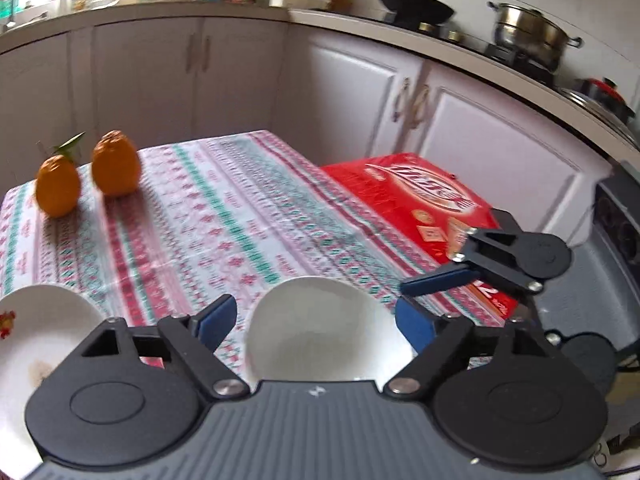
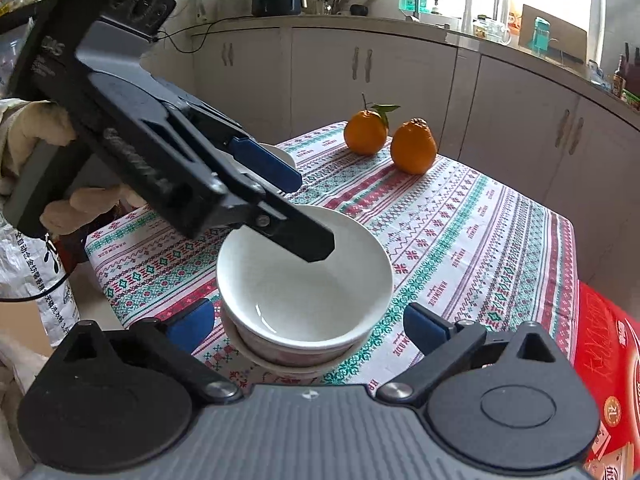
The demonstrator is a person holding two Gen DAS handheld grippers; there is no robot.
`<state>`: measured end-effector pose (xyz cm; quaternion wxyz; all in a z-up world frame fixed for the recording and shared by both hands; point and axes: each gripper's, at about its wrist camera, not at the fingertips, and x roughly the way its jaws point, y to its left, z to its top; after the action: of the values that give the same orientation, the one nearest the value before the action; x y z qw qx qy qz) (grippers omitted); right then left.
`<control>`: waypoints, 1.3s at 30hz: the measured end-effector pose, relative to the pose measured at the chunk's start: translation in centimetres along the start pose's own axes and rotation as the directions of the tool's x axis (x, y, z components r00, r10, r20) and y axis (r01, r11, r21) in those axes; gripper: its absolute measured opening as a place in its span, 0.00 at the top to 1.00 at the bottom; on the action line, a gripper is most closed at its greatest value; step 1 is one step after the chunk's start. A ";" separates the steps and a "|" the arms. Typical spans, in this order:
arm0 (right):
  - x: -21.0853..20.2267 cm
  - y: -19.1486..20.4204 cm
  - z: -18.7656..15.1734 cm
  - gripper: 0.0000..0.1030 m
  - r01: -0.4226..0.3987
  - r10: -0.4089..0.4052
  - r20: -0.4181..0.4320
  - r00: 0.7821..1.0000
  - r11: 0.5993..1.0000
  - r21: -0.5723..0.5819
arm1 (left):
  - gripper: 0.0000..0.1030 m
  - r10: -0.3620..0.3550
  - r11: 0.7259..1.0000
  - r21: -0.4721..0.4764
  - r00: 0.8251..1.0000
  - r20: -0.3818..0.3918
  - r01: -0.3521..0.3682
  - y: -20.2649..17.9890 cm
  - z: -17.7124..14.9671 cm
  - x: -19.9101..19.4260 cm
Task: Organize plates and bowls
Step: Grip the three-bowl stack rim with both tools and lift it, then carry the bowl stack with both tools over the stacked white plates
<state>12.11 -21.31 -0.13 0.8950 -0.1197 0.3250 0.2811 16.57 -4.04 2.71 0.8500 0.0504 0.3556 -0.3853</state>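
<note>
We see the bowl point(image 2: 304, 276) nested in another bowl point(image 2: 296, 360) at the near edge of the table point(image 2: 460, 240). Behind it, toward the far edge, two oranges point(image 2: 390, 140) stand side by side. A plate point(image 1: 36, 344) lies left of the bowls; a box point(image 1: 424, 204) sits beside the table's right edge.

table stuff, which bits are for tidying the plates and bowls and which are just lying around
For the job:
- stacked white bowls
- white dish with a red motif

Just lying about:
- two oranges
- red box
- patterned tablecloth
</note>
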 end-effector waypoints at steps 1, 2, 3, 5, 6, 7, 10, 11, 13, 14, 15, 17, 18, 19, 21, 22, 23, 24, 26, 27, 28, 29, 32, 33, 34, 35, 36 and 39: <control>0.0 0.0 -0.1 0.01 0.007 -0.007 -0.001 1.000 1.000 -0.002 | 0.16 -0.008 1.000 0.021 1.000 0.000 0.008 -0.4 -0.2 0.0; -0.2 0.0 -0.2 0.01 0.014 -0.014 -0.001 1.000 1.000 -0.004 | 0.16 -0.013 0.999 0.035 1.000 0.001 0.013 -0.7 -0.4 -0.1; -0.3 0.0 -0.4 0.01 0.017 -0.017 -0.005 1.000 1.000 -0.008 | 0.16 -0.019 0.999 0.044 1.000 0.001 0.019 -0.9 -0.8 -0.3; -0.4 -0.2 -0.7 0.00 0.020 -0.021 -0.010 1.000 1.000 -0.018 | 0.16 -0.022 0.998 0.053 1.000 0.007 0.021 -1.1 -1.7 -1.1; -0.5 -0.3 -0.9 0.00 0.022 -0.022 -0.014 1.000 1.000 -0.023 | 0.15 -0.011 0.998 0.056 1.000 0.010 0.010 -1.1 -2.2 -1.6; -0.5 -0.4 -1.1 0.00 0.016 -0.016 -0.022 1.000 0.999 -0.030 | 0.14 0.000 0.998 0.059 1.000 0.012 -0.001 -0.9 -2.7 -2.2; -0.2 -0.5 -1.6 0.00 0.001 -0.004 -0.050 0.999 0.998 -0.060 | 0.10 0.050 0.996 0.077 0.999 0.007 -0.050 -0.5 -4.4 -3.5; 0.0 -0.5 -1.7 0.00 -0.005 0.001 -0.065 0.998 0.997 -0.075 | 0.10 0.064 0.994 0.090 0.998 -0.007 -0.063 -0.4 -5.0 -3.7; 0.6 -0.3 -2.0 0.00 -0.006 -0.003 -0.087 0.996 0.995 -0.103 | 0.10 0.094 0.989 0.122 0.995 -0.044 -0.088 -0.2 -6.1 -3.4; 1.0 -0.3 -2.1 0.00 -0.011 0.000 -0.100 0.995 0.993 -0.114 | 0.10 0.103 0.987 0.133 0.992 -0.069 -0.093 -0.1 -6.7 -3.0; 1.4 -0.3 -2.1 0.00 -0.016 0.003 -0.110 0.994 0.993 -0.121 | 0.10 0.103 0.986 0.140 0.990 -0.096 -0.089 0.0 -7.2 -2.3; 2.3 -0.2 -2.1 0.00 -0.025 0.009 -0.132 0.991 0.992 -0.126 | 0.10 0.103 0.985 0.154 0.986 -0.133 -0.082 0.3 -7.7 -0.9; 2.8 -0.2 -2.1 0.00 -0.031 0.013 -0.141 0.990 0.991 -0.130 | 0.10 0.103 0.983 0.165 0.984 -0.147 -0.078 0.3 -7.9 -0.1; 3.2 -0.1 -2.1 0.00 -0.036 0.015 -0.149 0.989 0.990 -0.135 | 0.10 0.102 0.982 0.176 0.982 -0.157 -0.074 0.4 -8.1 0.6; 4.0 0.0 -2.1 0.00 -0.045 0.019 -0.169 0.985 0.988 -0.148 | 0.10 0.097 0.977 0.203 0.981 -0.171 -0.062 0.4 -8.2 1.9; 4.3 0.0 -2.0 0.00 -0.048 0.020 -0.176 0.984 0.987 -0.155 | 0.10 0.093 0.976 0.213 0.980 -0.173 -0.055 0.4 -8.2 2.3; 4.7 -0.1 -1.9 0.00 -0.057 0.026 -0.184 0.983 0.985 -0.164 | 0.10 0.084 0.973 0.225 0.981 -0.178 -0.043 0.4 -8.2 2.7; 5.0 -0.1 -1.8 0.00 -0.066 0.032 -0.192 0.981 0.983 -0.174 | 0.10 0.080 0.972 0.234 0.981 -0.179 -0.037 0.5 -8.1 3.0; 5.5 -0.3 -1.6 0.00 -0.073 0.032 -0.203 0.979 0.977 -0.200 | 0.10 0.063 0.971 0.241 0.979 -0.194 -0.014 0.5 -7.9 3.7; 5.8 -0.3 -1.5 0.00 -0.083 0.037 -0.211 0.977 0.974 -0.211 | 0.10 0.053 0.969 0.248 0.978 -0.200 -0.002 0.6 -7.8 4.0; 6.0 -0.4 -1.4 0.00 -0.092 0.042 -0.217 0.975 0.970 -0.224 | 0.10 0.053 0.966 0.258 0.978 -0.203 0.001 0.5 -7.9 4.2; 6.1 -0.5 -1.2 0.00 -0.101 0.046 -0.222 0.974 0.966 -0.240 | 0.10 0.049 0.962 0.272 0.977 -0.208 0.009 0.5 -7.8 4.4; 6.4 -0.8 -0.6 0.01 -0.140 0.072 -0.239 0.968 0.949 -0.283 | 0.12 0.035 0.950 0.310 0.976 -0.215 0.034 0.5 -7.6 4.5; 6.5 -0.8 -0.4 0.01 -0.156 0.082 -0.247 0.965 0.942 -0.297 | 0.13 0.025 0.946 0.321 0.975 -0.219 0.048 0.6 -7.5 4.6; 6.6 -0.8 -0.3 0.02 -0.169 0.090 -0.254 0.963 0.935 -0.312 | 0.14 0.016 0.942 0.329 0.975 -0.220 0.059 0.5 -7.4 4.5; 6.7 -0.8 -0.1 0.02 -0.188 0.103 -0.261 0.960 0.927 -0.325 | 0.15 0.008 0.939 0.337 0.975 -0.222 0.069 0.5 -7.3 4.5; 6.8 -0.8 0.1 0.02 -0.211 0.122 -0.270 0.955 0.919 -0.332 | 0.15 -0.004 0.934 0.348 0.974 -0.226 0.085 0.6 -7.1 4.5; 7.0 -0.9 0.6 0.04 -0.254 0.161 -0.283 0.946 0.908 -0.334 | 0.18 -0.039 0.923 0.364 0.972 -0.232 0.124 0.6 -6.9 4.4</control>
<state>17.34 -18.82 -4.19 0.7738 -0.2829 0.3876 0.4135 15.08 -3.85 -5.42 0.7632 0.2395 0.3690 -0.4734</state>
